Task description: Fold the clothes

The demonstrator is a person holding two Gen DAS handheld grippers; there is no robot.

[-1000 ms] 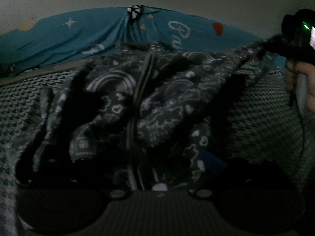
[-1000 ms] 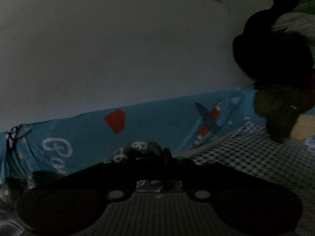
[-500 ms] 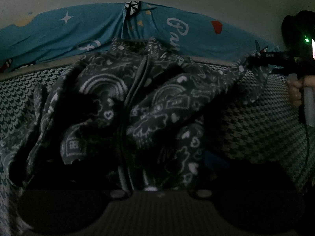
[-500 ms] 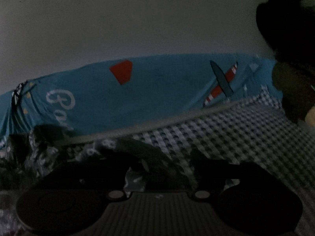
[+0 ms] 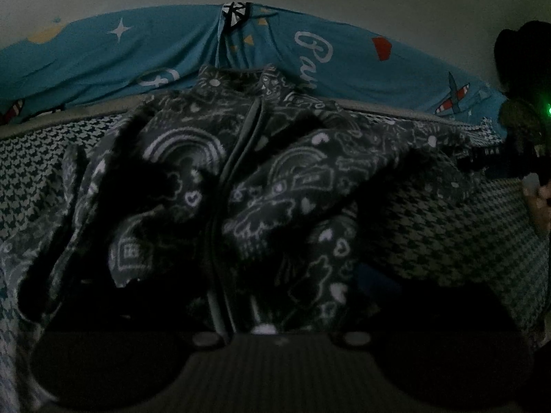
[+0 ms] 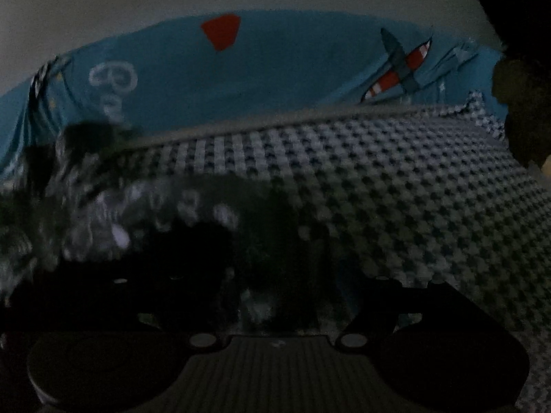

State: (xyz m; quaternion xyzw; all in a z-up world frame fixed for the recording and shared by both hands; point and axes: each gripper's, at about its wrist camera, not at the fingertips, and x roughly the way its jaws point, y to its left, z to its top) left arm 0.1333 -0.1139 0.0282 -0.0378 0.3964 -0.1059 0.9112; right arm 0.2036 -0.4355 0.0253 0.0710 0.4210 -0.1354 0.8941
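Left wrist: dark doodle-print zip jacket (image 5: 241,186), rumpled

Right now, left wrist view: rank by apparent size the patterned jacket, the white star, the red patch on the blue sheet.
1. Patterned jacket, by far the largest, though it lies nearest the camera.
2. Red patch and white star: look about alike, not ranked.

Soft cloth and matt dark plastic in dim light

The dark grey fleecy jacket with pale doodle print (image 5: 241,186) is looking plush and matt, the green-and-white houndstooth woven cover (image 5: 465,234) is showing a rough weave, the smooth blue printed cotton sheet (image 5: 155,51) is creasing, and the black gripper housing (image 6: 275,371) is appearing to be ribbed matt plastic.
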